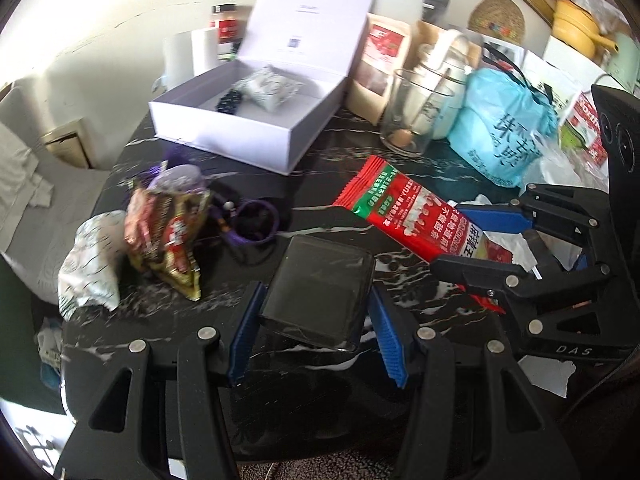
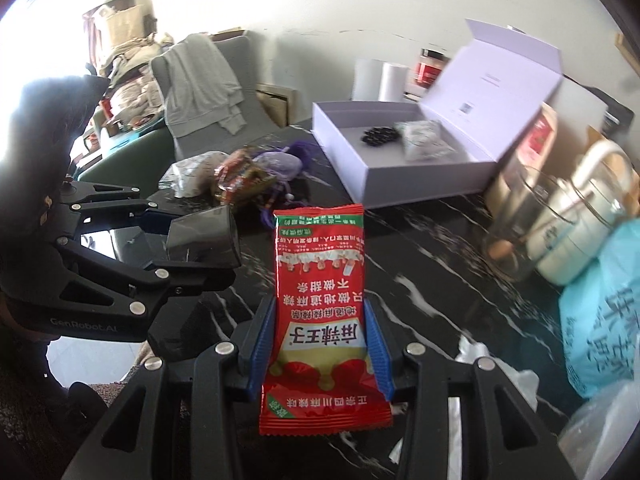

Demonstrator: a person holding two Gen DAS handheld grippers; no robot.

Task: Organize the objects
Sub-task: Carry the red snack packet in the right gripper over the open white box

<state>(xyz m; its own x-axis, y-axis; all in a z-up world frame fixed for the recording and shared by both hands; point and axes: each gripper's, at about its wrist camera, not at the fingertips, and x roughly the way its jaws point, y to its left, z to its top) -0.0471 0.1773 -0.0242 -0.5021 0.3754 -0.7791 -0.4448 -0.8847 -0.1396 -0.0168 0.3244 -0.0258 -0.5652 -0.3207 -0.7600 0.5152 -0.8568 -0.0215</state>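
We are gripping a dark case point(image 1: 320, 300) in our left gripper point(image 1: 316, 316) and a red packet point(image 2: 322, 320) in our right gripper point(image 2: 320, 344).

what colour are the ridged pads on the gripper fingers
Blue ridged pads, clearest in the right wrist view.

Black marble table point(image 1: 328, 176), white veins. Far: open white box point(image 1: 240, 128). Right: empty glass point(image 1: 416, 112), white jug point(image 1: 448, 80), blue bag point(image 1: 500, 128). Left, near: snack packets point(image 1: 168, 228), white pouch point(image 1: 90, 264), purple cord point(image 1: 256, 224).
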